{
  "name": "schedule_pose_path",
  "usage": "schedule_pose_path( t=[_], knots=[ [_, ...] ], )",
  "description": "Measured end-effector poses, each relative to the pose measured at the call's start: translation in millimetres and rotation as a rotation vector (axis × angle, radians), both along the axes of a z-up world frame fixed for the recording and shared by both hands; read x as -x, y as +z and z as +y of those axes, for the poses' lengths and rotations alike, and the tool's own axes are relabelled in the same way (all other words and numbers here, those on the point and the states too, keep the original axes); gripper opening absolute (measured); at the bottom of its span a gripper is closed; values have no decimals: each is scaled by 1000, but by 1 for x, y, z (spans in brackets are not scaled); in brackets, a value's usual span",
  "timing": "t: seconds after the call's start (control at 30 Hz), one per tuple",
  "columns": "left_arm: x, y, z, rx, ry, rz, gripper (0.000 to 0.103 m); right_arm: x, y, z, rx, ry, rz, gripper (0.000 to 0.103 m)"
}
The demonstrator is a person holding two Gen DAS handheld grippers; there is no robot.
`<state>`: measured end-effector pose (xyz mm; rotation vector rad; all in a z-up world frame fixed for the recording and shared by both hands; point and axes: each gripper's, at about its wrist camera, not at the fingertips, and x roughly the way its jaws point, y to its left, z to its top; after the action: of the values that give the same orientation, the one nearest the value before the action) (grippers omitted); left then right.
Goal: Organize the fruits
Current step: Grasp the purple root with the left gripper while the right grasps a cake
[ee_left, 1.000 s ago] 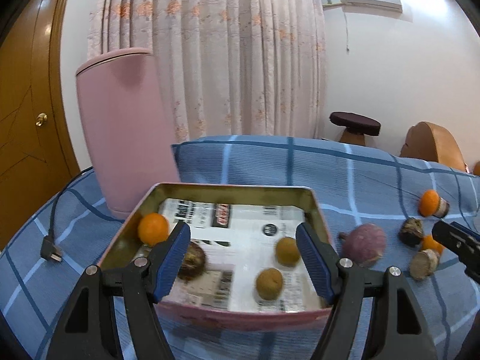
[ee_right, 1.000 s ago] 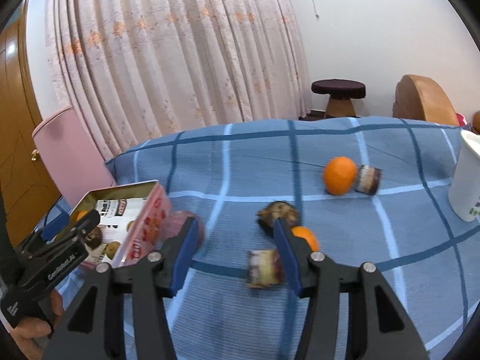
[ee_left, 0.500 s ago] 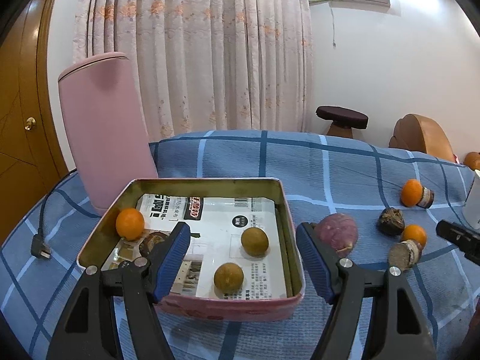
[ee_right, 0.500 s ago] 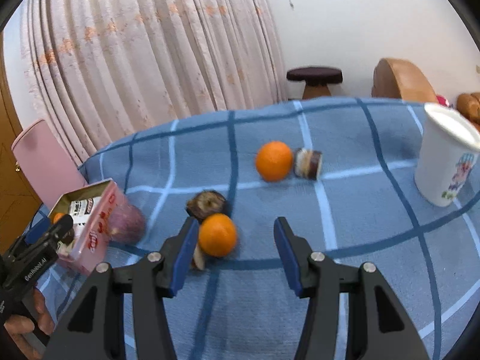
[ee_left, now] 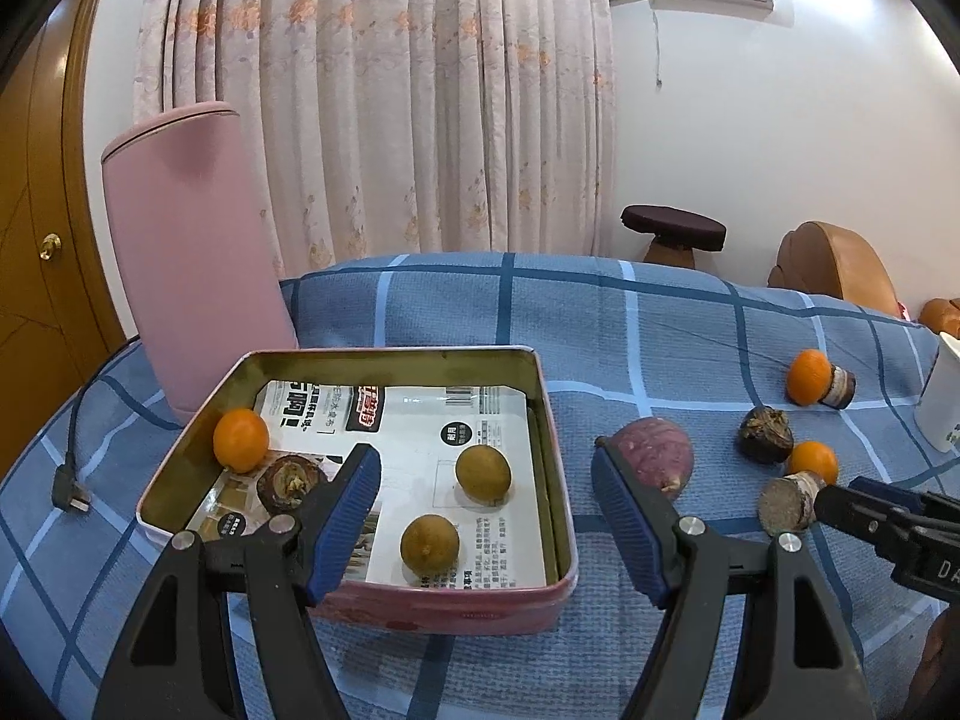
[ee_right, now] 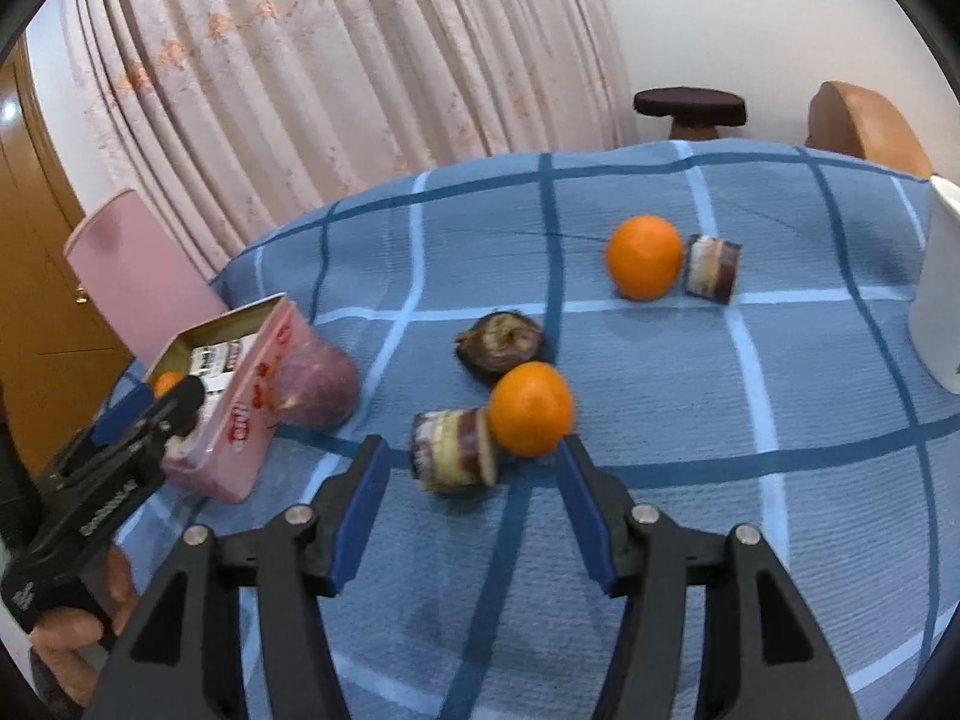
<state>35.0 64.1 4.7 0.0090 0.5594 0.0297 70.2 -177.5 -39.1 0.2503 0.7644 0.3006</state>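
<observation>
A pink tin tray (ee_left: 546,420) (ee_right: 240,414) lined with printed paper holds an orange (ee_left: 241,440), a dark brown fruit (ee_left: 288,483) and two olive-brown round fruits (ee_left: 483,473). My left gripper (ee_left: 486,516) is open and empty above the tray's near right part. On the blue checked cloth lie a purple fruit (ee_left: 654,459) (ee_right: 315,384), a dark fruit (ee_right: 501,342), two oranges (ee_right: 531,408) (ee_right: 643,264) and two cut brown-white pieces (ee_right: 453,450) (ee_right: 711,267). My right gripper (ee_right: 474,504) is open and empty, just in front of the near orange and the near cut piece.
A tall pink container (ee_left: 192,252) stands behind the tray's left corner. A white cup (ee_right: 939,282) stands at the right edge of the cloth. A black cable with a plug (ee_left: 69,492) lies left of the tray. Curtains, a stool and a chair stand beyond the table.
My right gripper has swung back left and closer to the near orange and cut piece. My left gripper's view has shifted slightly; both stay open.
</observation>
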Motion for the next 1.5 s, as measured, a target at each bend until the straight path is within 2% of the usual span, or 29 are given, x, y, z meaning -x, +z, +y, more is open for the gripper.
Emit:
schedule_pose_path(
  t=[0.17,0.3,0.33,0.37,0.47,0.53,0.63,0.77,0.87,0.97,1.2,1.3,1.4,1.5],
  knots=[
    [-1,-1,-2,-2,-6,3,74,-12,-9,10,4,22,47,61],
    [-1,-1,-4,-7,-10,2,74,-26,-11,27,59,38,50,59],
    [-1,-1,-4,-4,-8,3,74,-28,-12,31,75,46,64,49],
    [-1,-1,-4,1,-6,4,74,-28,-12,35,116,33,61,34],
    [1,0,-7,10,-22,-1,74,-24,-10,33,124,34,53,34],
    [3,2,-16,2,-45,-16,74,-18,-4,26,92,29,22,34],
    [1,5,-38,-28,-99,-23,74,-2,21,5,1,-12,-85,34],
    [-14,4,-75,-89,-155,3,74,11,37,-19,1,-117,-170,34],
    [-36,-5,-99,-161,-127,63,74,8,36,-31,-24,-147,-152,34],
    [-56,-16,-105,-143,-80,159,74,5,38,-39,-47,-167,-145,34],
    [-82,-25,-110,-180,91,232,74,5,40,-49,-66,-202,-132,34],
    [-83,-26,-118,-213,92,216,74,4,39,-55,-86,-207,-121,34],
    [-72,-21,-134,-240,7,162,74,4,39,-58,-97,-210,-119,34],
    [-60,-14,-139,-206,-51,129,74,4,39,-59,-92,-217,-122,34]
  ],
)
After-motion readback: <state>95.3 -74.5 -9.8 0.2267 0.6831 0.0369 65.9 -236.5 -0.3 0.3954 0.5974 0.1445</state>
